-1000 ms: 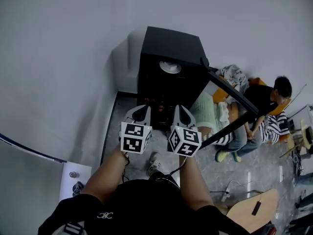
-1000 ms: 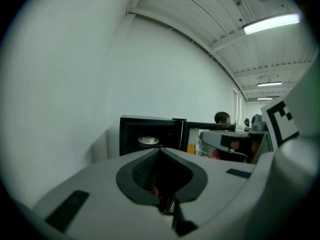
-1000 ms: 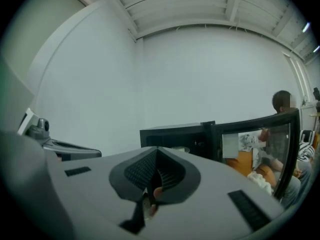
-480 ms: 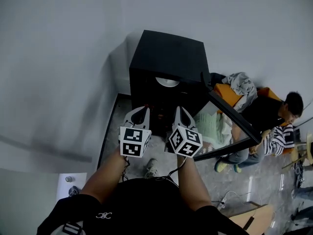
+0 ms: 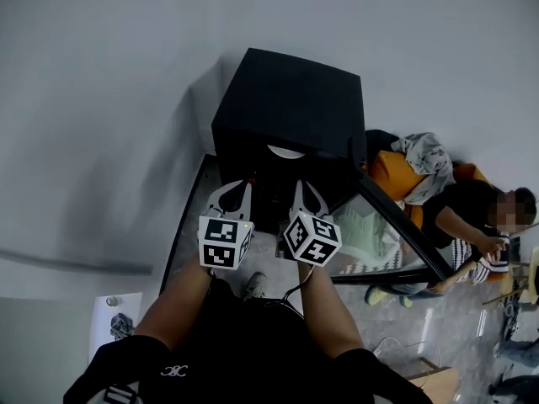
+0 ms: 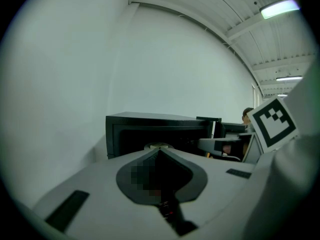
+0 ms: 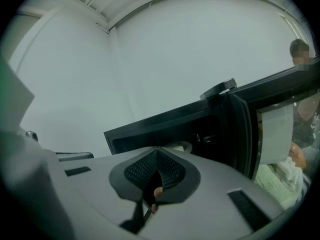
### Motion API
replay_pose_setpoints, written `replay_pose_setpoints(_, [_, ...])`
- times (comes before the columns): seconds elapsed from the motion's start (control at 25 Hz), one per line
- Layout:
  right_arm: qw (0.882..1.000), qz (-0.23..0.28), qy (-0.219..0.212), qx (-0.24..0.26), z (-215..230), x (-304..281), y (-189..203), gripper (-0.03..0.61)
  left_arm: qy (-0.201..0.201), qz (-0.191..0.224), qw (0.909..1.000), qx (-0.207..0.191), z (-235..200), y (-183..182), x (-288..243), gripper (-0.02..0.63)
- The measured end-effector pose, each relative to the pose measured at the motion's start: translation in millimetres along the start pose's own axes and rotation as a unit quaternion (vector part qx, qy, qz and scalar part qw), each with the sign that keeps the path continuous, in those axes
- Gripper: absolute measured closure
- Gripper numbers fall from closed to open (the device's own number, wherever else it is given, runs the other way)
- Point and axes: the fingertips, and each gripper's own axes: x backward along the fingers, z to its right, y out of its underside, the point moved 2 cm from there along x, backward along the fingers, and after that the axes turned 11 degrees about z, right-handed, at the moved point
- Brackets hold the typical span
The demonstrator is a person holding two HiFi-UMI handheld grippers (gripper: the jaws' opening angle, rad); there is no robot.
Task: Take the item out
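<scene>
We held both tools side by side in front of the open black box (image 5: 286, 99), which stood against the wall. The left hand-held gripper (image 5: 242, 187) had its jaws pressed together with nothing between them, and the right hand-held gripper (image 5: 300, 187) was closed up and empty in the same way.

The item we took to be the task's thing was a pale round dish (image 5: 286, 151) sitting inside the box, just behind its front opening. It lay straight ahead of both grippers and a little above their tips. In the left gripper view the dish (image 6: 157, 146) peeked over the point where the jaws met. In the right gripper view the dish (image 7: 177, 146) showed just right of the tips. It was apart from both grippers, neither one touching it.

Being round, the dish offered no long axis to line up with. It seemed to lie flat, so we judged its near rim to be the part to take. From the head view it sat closer to the right gripper's line than the left's, though only slightly. The door (image 5: 396, 225) stood swung out to our right, leaving the opening clear. Either gripper would have to open before reaching in.
</scene>
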Motion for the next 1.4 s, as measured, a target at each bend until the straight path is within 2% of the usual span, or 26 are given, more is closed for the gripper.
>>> replay_pose_setpoints(0.08, [1.0, -0.008, 0.0, -0.027, 2, -7, 5, 0.575, 0.002, -0.003, 1.0, 0.0, -2, 2, -7, 0.614])
replay_pose_setpoints(0.2, [0.994, -0.021, 0.009, -0.111, 6, -17, 12, 0.575, 0.01, -0.005, 0.9999, -0.005, -4, 1, -15, 0.614])
replay_pose_setpoints(0.28, [0.98, -0.029, 0.017, -0.194, 8, -23, 20, 0.575, 0.019, -0.006, 0.9997, -0.013, -5, 0, -20, 0.614])
replay_pose_setpoints(0.32, [0.969, -0.031, 0.023, -0.245, 10, -27, 24, 0.575, 0.024, -0.007, 0.9996, -0.017, -7, 1, -23, 0.614])
replay_pose_setpoints(0.4, [0.936, -0.031, 0.037, -0.349, 13, -34, 33, 0.575, 0.031, -0.01, 0.9992, -0.024, -12, 2, -27, 0.614])
replay_pose_setpoints(0.48, [0.902, -0.027, 0.049, -0.428, 17, -41, 41, 0.575, 0.035, -0.011, 0.999, -0.026, -18, 2, -29, 0.614])
replay_pose_setpoints(0.56, [0.868, -0.021, 0.062, -0.493, 20, -49, 50, 0.574, 0.036, -0.011, 0.9989, -0.026, -26, 3, -29, 0.614])
replay_pose_setpoints(0.72, [0.78, 0.004, 0.103, -0.617, 27, -64, 69, 0.575, 0.045, -0.02, 0.9985, -0.023, -39, 7, -33, 0.614])
replay_pose_setpoints(0.76, [0.767, 0.011, 0.113, -0.631, 30, -67, 73, 0.575, 0.048, -0.022, 0.9984, -0.022, -41, 8, -35, 0.614])
replay_pose_setpoints(0.8, [0.761, 0.017, 0.121, -0.637, 31, -69, 76, 0.575, 0.051, -0.023, 0.9981, -0.023, -42, 8, -36, 0.615])
replay_pose_setpoints(0.84, [0.76, 0.02, 0.127, -0.637, 33, -72, 78, 0.575, 0.055, -0.025, 0.9979, -0.026, -44, 7, -36, 0.614])
replay_pose_setpoints(1.16, [0.782, 0.031, 0.144, -0.605, 48, -92, 79, 0.569, 0.067, -0.03, 0.9968, -0.034, -53, 5, -43, 0.615])
replay_pose_setpoints(1.28, [0.781, 0.044, 0.143, -0.606, 52, -100, 76, 0.477, 0.067, -0.031, 0.9966, -0.036, -58, 5, -47, 0.614])
replay_pose_setpoints(1.4, [0.77, 0.04, 0.146, -0.62, 53, -106, 78, 0.428, 0.067, -0.03, 0.9967, -0.033, -62, 6, -50, 0.614])
